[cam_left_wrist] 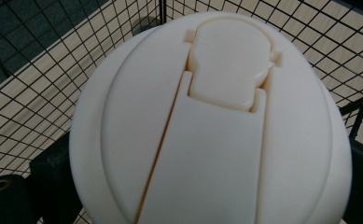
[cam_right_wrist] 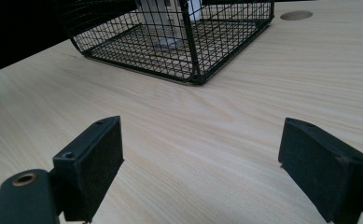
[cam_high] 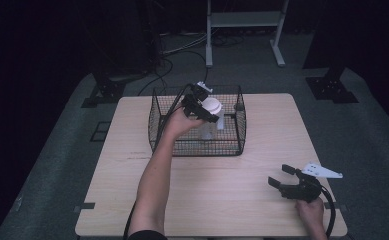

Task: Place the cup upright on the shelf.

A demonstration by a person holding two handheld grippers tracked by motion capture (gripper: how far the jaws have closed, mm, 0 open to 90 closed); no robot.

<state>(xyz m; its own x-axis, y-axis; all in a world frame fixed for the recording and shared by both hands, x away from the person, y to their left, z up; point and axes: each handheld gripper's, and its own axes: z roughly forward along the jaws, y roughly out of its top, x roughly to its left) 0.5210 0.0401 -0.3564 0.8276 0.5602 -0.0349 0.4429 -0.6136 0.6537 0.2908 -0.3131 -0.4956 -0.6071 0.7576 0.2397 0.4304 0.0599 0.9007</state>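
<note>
A clear bottle [cam_high: 208, 129] with a white flip-top lid [cam_high: 212, 105] stands upright inside a black wire basket [cam_high: 155, 117] at the back middle of the table. My left gripper [cam_high: 202, 111] is shut on the lid from the left side. In the left gripper view the lid [cam_left_wrist: 216, 130] is held between the two black jaws, with the basket's mesh [cam_left_wrist: 39, 79] behind it. My right gripper [cam_high: 279, 175] rests at the table's front right, open with nothing between its jaws. In the right gripper view it [cam_right_wrist: 202, 158] points across bare wood toward the basket [cam_right_wrist: 170, 51].
The light wooden table [cam_high: 262, 145] has a round cable hole [cam_right_wrist: 296, 15] beyond the basket. On the grey floor behind stand a white metal frame [cam_high: 244, 20], black stand bases [cam_high: 332, 87] and loose cables [cam_high: 182, 47].
</note>
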